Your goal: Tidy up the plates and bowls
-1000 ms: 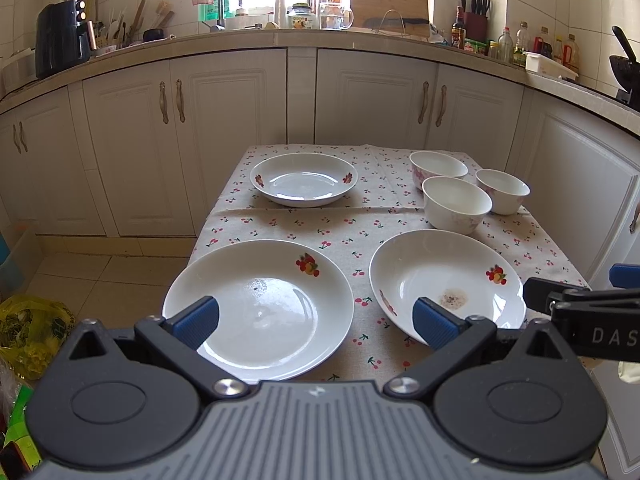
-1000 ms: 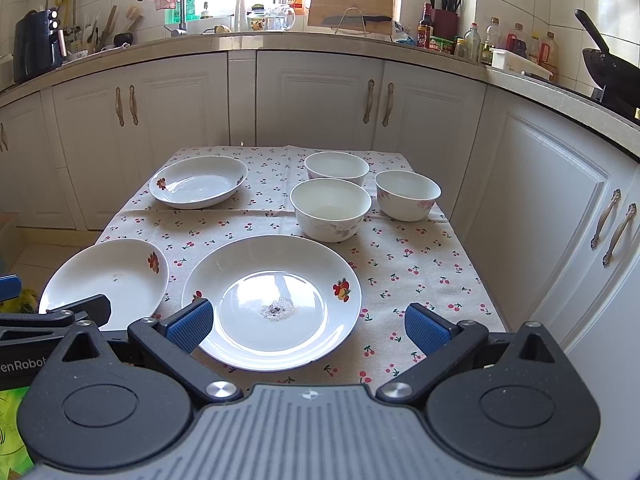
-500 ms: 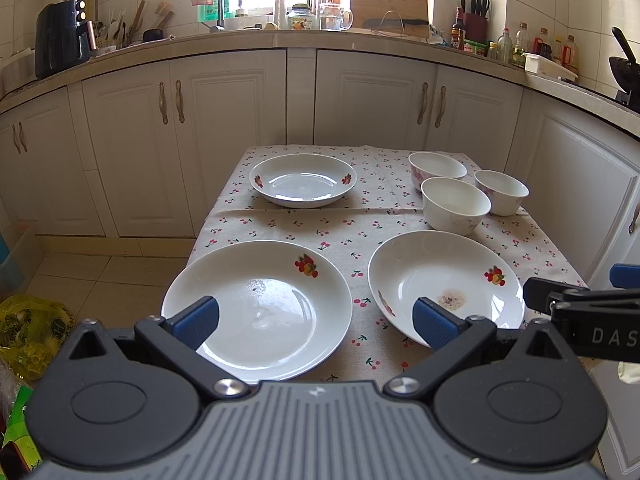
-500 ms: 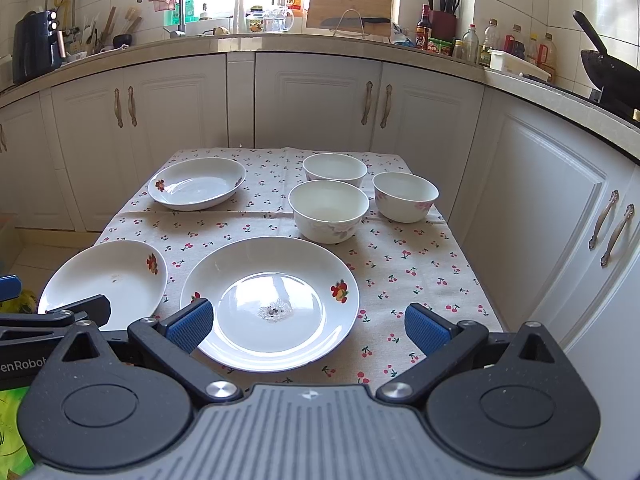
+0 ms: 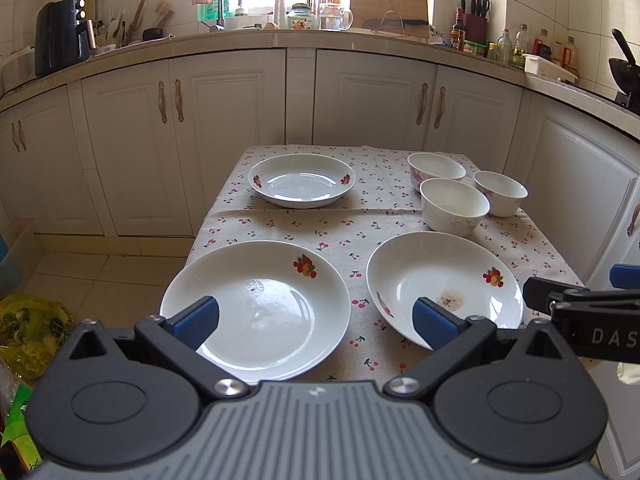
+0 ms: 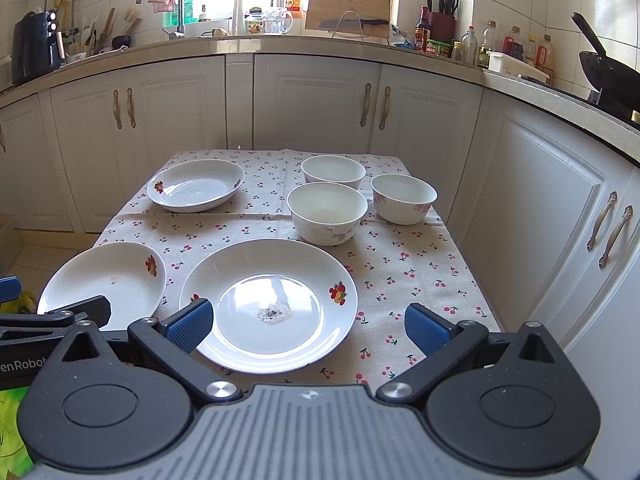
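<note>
Three white fruit-print plates lie on the cherry-print tablecloth: a near left plate, a near right plate with a small crumb stain, and a far plate. Three white bowls stand at the far right: a front bowl, a back bowl and a right bowl. My left gripper is open and empty, hovering over the near edge. My right gripper is open and empty beside it.
The small table stands in a kitchen with white cabinets behind and to the right. A yellow bag lies on the floor at the left. The counter holds bottles, a knife block and a wok.
Both grippers have drifted very slightly; the plates and bowls have not moved and both jaws stay open.
</note>
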`<action>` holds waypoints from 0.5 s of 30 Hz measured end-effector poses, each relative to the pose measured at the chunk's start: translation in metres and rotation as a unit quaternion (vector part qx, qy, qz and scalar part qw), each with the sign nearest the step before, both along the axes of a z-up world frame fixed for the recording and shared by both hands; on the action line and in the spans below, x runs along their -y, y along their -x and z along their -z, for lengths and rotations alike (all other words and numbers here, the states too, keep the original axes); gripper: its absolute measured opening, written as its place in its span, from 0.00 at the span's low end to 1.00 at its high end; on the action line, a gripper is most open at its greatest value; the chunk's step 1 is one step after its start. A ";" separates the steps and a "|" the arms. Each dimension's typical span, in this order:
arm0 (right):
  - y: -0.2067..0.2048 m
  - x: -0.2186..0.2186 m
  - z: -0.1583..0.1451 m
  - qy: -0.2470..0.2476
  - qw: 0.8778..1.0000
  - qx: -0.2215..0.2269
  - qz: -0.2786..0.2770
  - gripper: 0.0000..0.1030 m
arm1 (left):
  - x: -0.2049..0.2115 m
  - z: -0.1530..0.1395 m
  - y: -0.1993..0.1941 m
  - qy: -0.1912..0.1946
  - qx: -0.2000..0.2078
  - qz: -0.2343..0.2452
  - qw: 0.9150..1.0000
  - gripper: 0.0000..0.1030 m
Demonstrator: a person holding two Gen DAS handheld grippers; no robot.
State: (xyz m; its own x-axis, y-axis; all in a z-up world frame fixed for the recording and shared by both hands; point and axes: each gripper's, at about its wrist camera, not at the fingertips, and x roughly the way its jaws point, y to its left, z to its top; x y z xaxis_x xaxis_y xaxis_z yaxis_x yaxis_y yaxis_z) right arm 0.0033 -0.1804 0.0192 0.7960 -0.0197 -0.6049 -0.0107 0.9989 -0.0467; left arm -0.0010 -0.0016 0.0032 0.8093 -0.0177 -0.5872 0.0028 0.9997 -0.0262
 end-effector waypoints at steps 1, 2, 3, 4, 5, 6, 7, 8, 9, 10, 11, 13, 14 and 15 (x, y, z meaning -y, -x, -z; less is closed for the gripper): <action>0.000 -0.001 0.000 0.001 1.000 0.000 0.000 1.00 | 0.000 0.000 0.000 0.001 0.000 0.000 1.000 0.99; 0.000 -0.001 0.000 0.000 1.000 0.000 0.000 1.00 | -0.001 0.000 0.000 0.002 0.000 0.000 1.000 0.99; 0.000 -0.001 0.000 0.000 1.000 0.000 0.001 1.00 | -0.001 0.000 0.000 0.003 0.000 0.000 1.000 0.99; 0.000 -0.002 0.000 0.001 1.000 0.000 0.001 1.00 | -0.001 0.000 0.000 0.002 0.000 0.000 1.000 0.99; 0.000 -0.002 0.000 0.002 1.000 0.001 0.001 1.00 | -0.001 0.000 0.000 0.002 0.000 0.000 1.000 0.99; 0.000 -0.002 0.000 0.002 1.000 0.001 0.001 1.00 | -0.001 0.000 0.000 0.002 0.000 0.000 1.000 0.99; 0.000 -0.003 0.000 0.003 1.000 0.001 0.001 1.00 | -0.001 0.000 0.000 0.003 0.000 0.000 1.000 0.99; 0.000 -0.002 0.000 0.003 1.000 0.001 0.001 1.00 | -0.001 0.000 0.000 0.003 0.000 0.000 1.000 0.99; 0.000 -0.003 0.000 0.003 1.000 0.001 0.001 1.00 | -0.001 0.000 0.000 0.003 0.000 0.000 1.000 0.99; 0.001 -0.004 0.000 0.004 1.000 0.002 0.001 1.00 | -0.001 0.000 -0.001 0.003 0.000 0.000 1.000 0.99; 0.001 -0.004 0.000 0.004 1.000 0.002 0.001 1.00 | -0.001 0.000 -0.001 0.003 0.000 0.000 1.000 0.99; 0.001 -0.004 0.000 0.005 1.000 0.002 0.001 1.00 | -0.001 0.000 -0.001 0.003 -0.001 0.000 1.000 0.99; 0.000 -0.004 -0.001 0.005 1.000 0.002 0.001 1.00 | -0.002 0.000 -0.001 0.003 0.000 0.000 1.000 0.99; 0.000 -0.004 -0.001 0.006 1.000 0.002 0.001 1.00 | -0.002 0.000 -0.001 0.003 -0.001 0.000 1.000 0.99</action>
